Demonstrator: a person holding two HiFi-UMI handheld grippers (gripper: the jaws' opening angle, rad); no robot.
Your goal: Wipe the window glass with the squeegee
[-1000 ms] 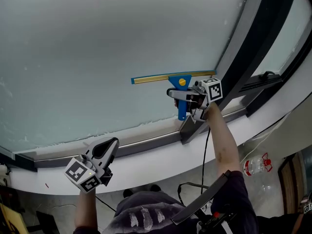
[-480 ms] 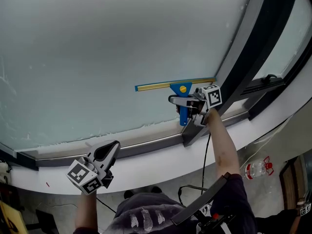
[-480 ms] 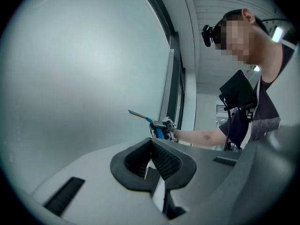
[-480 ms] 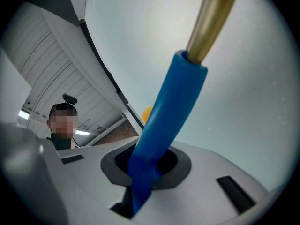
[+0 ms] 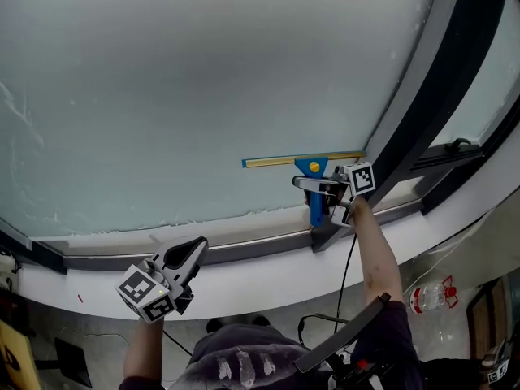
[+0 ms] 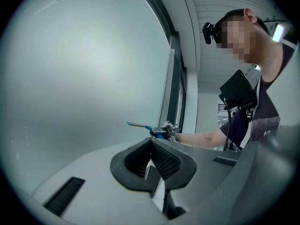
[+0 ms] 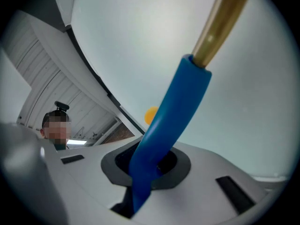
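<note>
Frosted window glass (image 5: 203, 80) fills most of the head view, with faint white streaks at its far left; its top and left edges are cut off. Low at the left, the left gripper (image 5: 192, 249) hangs over the white sill (image 5: 268, 273), apart from the pane. In its own view its dark ribbed fingers (image 6: 165, 161) are pressed together with nothing between them. Its marker cube (image 5: 146, 293) carries only black-and-white squares, no readable writing.

Right of centre, the squeegee (image 5: 312, 169) lies against the lower part of the glass, near the bottom rail. It has a thin brass-coloured blade (image 5: 276, 162) set level, a blue head with a yellow dot, and a blue handle (image 5: 315, 210) running down. The right gripper (image 5: 327, 187) has its fingers closed on that handle. In the right gripper view the handle (image 7: 161, 139) rises out of the pads, which hide its lower end, and the blade runs off the top edge. The rubber edge cannot be made out.

Further right, a dark frame (image 5: 431, 96) slants up past the blade's right tip. A black cable (image 5: 344, 262) drops beside the forearm. At the lower right a clear bottle (image 5: 433, 293) lies on the floor; its red markings are too small to read.
</note>
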